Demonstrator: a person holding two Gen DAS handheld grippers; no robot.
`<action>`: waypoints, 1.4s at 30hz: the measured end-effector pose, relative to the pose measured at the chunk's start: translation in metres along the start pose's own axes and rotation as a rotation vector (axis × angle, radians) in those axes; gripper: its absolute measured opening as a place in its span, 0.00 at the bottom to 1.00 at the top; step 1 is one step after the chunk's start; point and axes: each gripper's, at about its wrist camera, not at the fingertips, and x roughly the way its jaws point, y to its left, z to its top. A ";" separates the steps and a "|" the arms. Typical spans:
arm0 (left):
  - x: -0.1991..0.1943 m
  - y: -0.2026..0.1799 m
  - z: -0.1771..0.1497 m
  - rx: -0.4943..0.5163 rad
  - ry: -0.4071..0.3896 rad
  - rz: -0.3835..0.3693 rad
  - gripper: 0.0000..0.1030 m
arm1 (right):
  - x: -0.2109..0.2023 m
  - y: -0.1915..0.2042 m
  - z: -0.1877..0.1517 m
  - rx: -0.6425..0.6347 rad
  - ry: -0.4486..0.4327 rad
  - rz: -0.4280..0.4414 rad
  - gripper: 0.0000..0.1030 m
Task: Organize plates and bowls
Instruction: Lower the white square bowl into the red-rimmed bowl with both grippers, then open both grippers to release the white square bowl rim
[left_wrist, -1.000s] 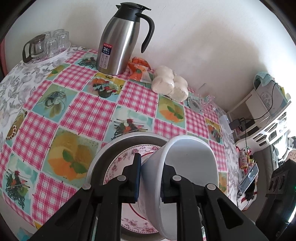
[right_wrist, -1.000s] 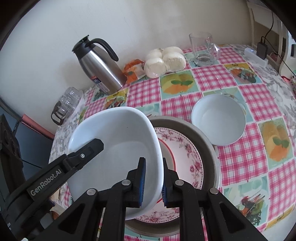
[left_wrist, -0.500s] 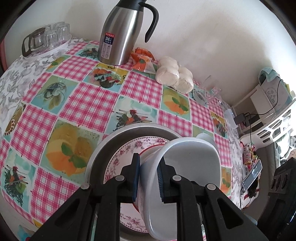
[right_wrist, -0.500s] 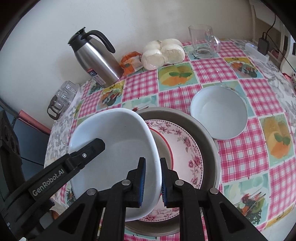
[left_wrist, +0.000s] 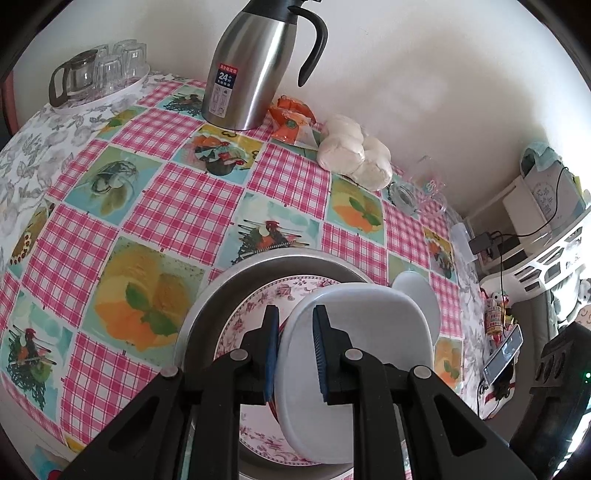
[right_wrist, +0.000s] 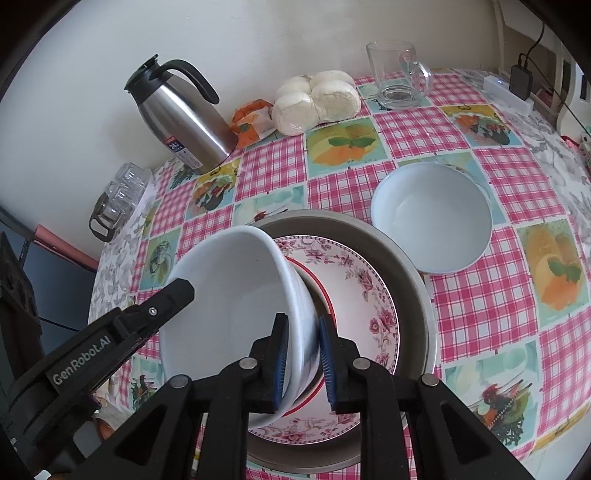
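A large white bowl (right_wrist: 229, 306) sits tilted on a floral plate (right_wrist: 365, 291) that lies inside a wide metal basin (right_wrist: 413, 258). My left gripper (left_wrist: 294, 354) straddles the bowl's (left_wrist: 369, 339) left rim, pads slightly parted. My right gripper (right_wrist: 303, 363) straddles the opposite rim, with a small gap at the right pad. The left gripper's arm shows in the right wrist view (right_wrist: 110, 339). A second white bowl (right_wrist: 432, 218) stands on the cloth right of the basin, also seen in the left wrist view (left_wrist: 421, 295). The plate (left_wrist: 255, 314) and basin (left_wrist: 214, 310) lie under the left gripper.
On the checked tablecloth at the back stand a steel thermos jug (left_wrist: 251, 70), an orange packet (left_wrist: 291, 118), bagged white buns (left_wrist: 354, 151) and a glass mug (right_wrist: 397, 74). A tray of glasses (left_wrist: 96, 74) sits far left. A shelf with cables (left_wrist: 535, 229) is past the right edge.
The white bowl has come down from above the plate and now rests tilted on it. Both grippers' pads have parted slightly around its rim.
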 end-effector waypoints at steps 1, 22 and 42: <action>0.000 0.000 0.000 0.001 0.000 0.003 0.17 | 0.000 0.000 0.000 -0.001 0.000 -0.001 0.20; -0.004 -0.003 0.001 0.014 -0.020 -0.006 0.17 | -0.022 -0.018 0.009 0.061 -0.069 0.028 0.24; -0.036 -0.012 0.004 0.018 -0.116 0.087 0.65 | -0.038 -0.025 0.012 0.046 -0.123 -0.031 0.66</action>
